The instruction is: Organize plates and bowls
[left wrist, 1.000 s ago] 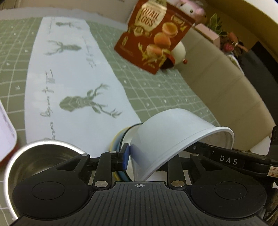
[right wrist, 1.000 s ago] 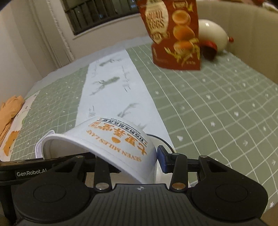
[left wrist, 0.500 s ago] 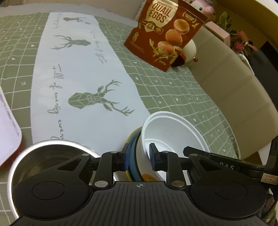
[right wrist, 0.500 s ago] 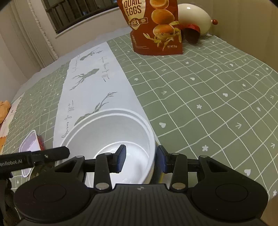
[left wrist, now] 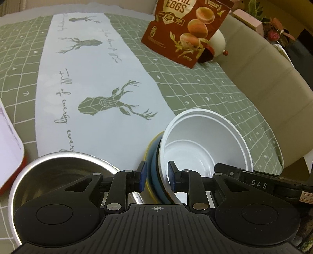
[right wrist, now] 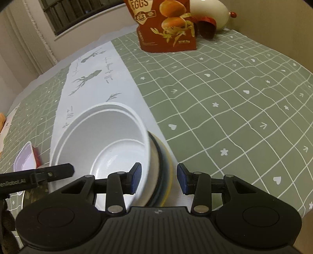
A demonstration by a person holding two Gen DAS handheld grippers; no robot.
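A white paper bowl [left wrist: 203, 144] sits upright, nested in a stack of a blue bowl [left wrist: 155, 175] and a yellow-rimmed plate [left wrist: 147, 154]. It also shows in the right wrist view [right wrist: 101, 144], tilted on the stack [right wrist: 166, 172]. My left gripper [left wrist: 156, 175] is open, its jaws straddling the left rims of the stack without pressing. My right gripper [right wrist: 158, 177] is open, its jaws wide on either side of the stack's right rim. A steel bowl [left wrist: 49, 181] stands to the left of the stack.
A red quail-egg bag [left wrist: 183, 31] stands at the far side, with a white egg-shaped ornament [right wrist: 209, 13] behind it. A white and red tray [left wrist: 9, 144] lies at the left. The green checked cloth [right wrist: 234, 109] has a pale deer runner [left wrist: 93, 86]. A beige sofa back [left wrist: 270, 82] borders the right.
The white bowl went from tilted in the air to upright in the stack. Both grippers have let go of its rim and their jaws have opened, the right one wider.
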